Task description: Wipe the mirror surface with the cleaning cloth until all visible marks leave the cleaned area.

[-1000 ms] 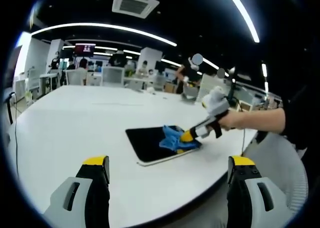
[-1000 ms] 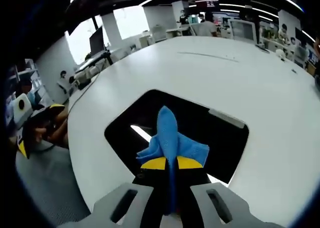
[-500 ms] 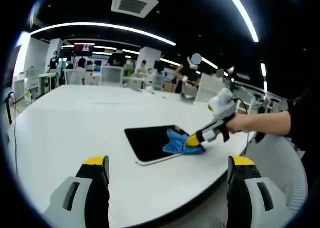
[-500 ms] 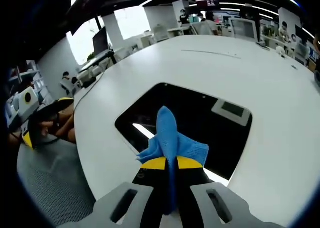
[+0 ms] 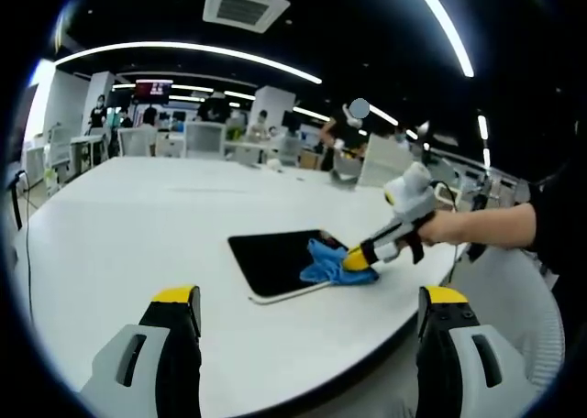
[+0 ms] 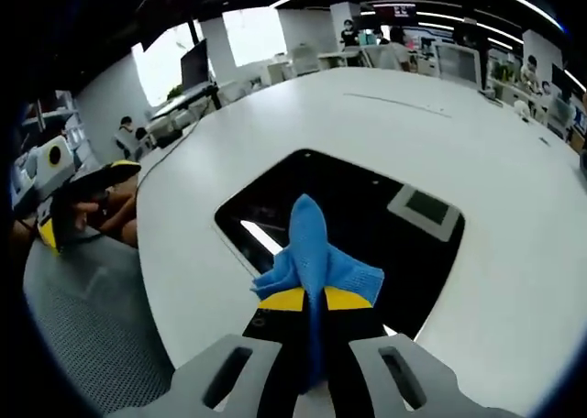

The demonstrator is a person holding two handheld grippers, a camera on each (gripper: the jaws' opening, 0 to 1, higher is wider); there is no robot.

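So the right tongs (image 6: 310,301), grey with yellow tips, are pinching a crumpled bright blue cleaning cloth (image 6: 314,258) between jaws pressed together on it. That cloth sticks out just ahead of the tips and rests on the near edge of a flat, dark rectangular mirror (image 6: 367,221) lying on the big white rounded surface (image 6: 477,152). Ceiling lights reflect in the glass as a bright streak right beside the cloth, plus a pale square further out ahead

From the left gripper view, the left tongs (image 5: 307,299) are spread wide with nothing between the jaws, hovering above the surface (image 5: 128,225) well back from the mirror (image 5: 275,258). Ahead and a bit to the right of them you can see the right tongs (image 5: 362,256) held in a person's hand (image 5: 438,225), with the blue cloth (image 5: 328,262) pressed at the mirror's right-hand corner, touching both glass and surface

Office desks and screens sit far behind, too blurry to say much
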